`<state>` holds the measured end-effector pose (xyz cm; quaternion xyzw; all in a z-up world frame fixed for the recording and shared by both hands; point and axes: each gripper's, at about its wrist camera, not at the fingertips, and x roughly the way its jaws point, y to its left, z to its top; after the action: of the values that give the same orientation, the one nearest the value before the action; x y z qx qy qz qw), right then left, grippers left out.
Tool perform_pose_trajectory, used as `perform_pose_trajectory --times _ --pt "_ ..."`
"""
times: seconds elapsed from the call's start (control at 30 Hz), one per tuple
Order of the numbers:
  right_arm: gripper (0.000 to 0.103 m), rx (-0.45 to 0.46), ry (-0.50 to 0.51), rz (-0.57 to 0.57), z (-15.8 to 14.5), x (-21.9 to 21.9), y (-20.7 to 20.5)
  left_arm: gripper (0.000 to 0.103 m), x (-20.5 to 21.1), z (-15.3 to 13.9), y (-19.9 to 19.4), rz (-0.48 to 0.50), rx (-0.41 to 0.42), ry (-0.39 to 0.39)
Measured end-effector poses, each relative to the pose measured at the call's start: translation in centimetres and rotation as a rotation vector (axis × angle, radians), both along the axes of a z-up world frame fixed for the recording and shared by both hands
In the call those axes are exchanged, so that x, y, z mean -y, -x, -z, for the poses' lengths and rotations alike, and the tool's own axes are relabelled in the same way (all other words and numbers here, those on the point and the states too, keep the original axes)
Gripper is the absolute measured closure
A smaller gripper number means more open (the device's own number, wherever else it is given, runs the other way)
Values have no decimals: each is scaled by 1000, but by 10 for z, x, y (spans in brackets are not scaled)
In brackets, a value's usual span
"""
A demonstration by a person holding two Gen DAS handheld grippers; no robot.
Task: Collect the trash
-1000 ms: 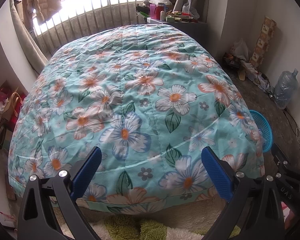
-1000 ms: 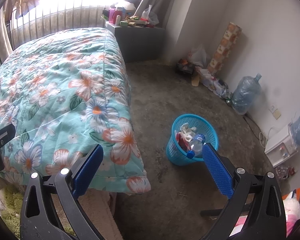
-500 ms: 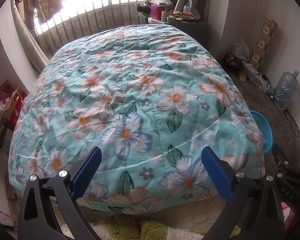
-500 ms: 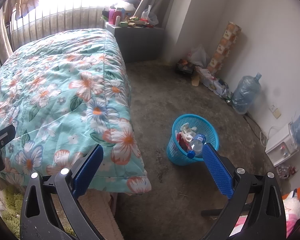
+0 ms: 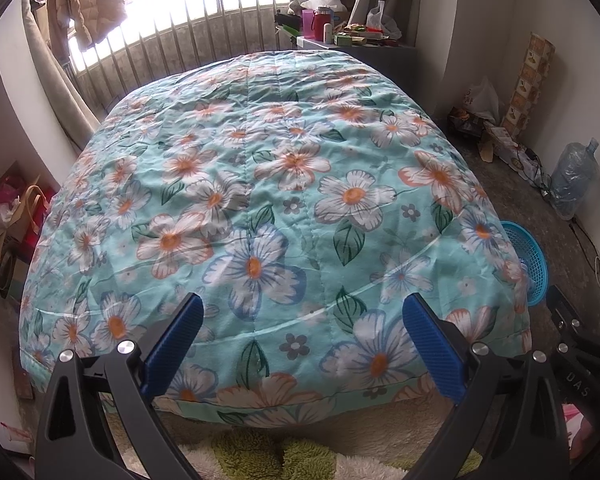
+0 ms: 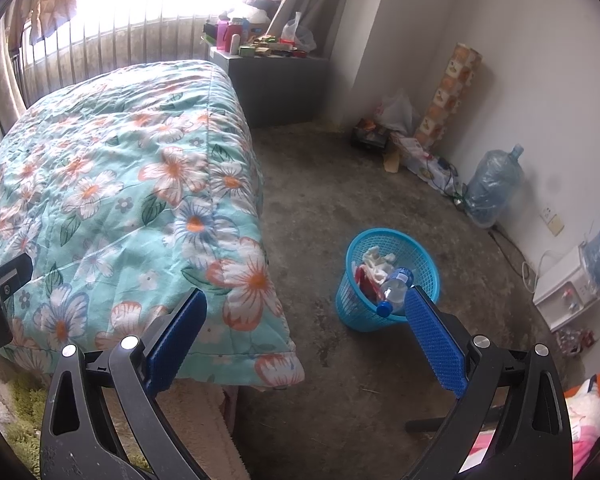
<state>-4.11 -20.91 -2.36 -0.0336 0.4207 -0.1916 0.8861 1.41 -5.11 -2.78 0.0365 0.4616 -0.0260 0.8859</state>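
Left view: my left gripper (image 5: 300, 336) hangs released and empty over the floral quilt (image 5: 268, 184), which looks free of litter. Right view: my right gripper (image 6: 306, 326) is spread and empty too, and the blue basket (image 6: 392, 276) on the floor already holds a bottle (image 6: 396, 290) and wrappers. I judge collecting nearly finished; next, scan for leftovers.

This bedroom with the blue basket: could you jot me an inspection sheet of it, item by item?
Surface: bare grey floor; flowered quilt covers the bed, nothing lying on it.
Job's things: blue basket on the floor beside the bed holds a plastic bottle, white crumpled paper and something red.
Clutter: bags and boxes along the wall; crowded cabinet top; big water jug.
Grippers: left hand-held gripper open, empty; right hand-held gripper open, empty.
Cables: wires along the wall by the jug.
Surroundings: barred window, hanging jacket, green rug.
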Motion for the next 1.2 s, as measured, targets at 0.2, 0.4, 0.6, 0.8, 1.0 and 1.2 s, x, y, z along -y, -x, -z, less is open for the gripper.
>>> perform_pose_trajectory --times 0.2,0.4,0.6,0.8,1.0,1.2 --pt "8 3 0 2 0 -1 -1 5 0 0 0 0 1 2" --pt "8 4 -2 4 0 -2 -2 5 1 -1 0 0 0 1" --pt "8 4 -1 6 -1 -2 -2 5 1 -1 -1 0 1 1" --pt "8 4 -1 6 -1 -2 -2 5 0 -1 -1 1 1 1" --pt "8 5 -3 5 0 -1 -1 5 1 -1 -1 0 1 0" --pt "8 6 -4 8 0 -1 -1 5 1 -1 -1 0 1 0"
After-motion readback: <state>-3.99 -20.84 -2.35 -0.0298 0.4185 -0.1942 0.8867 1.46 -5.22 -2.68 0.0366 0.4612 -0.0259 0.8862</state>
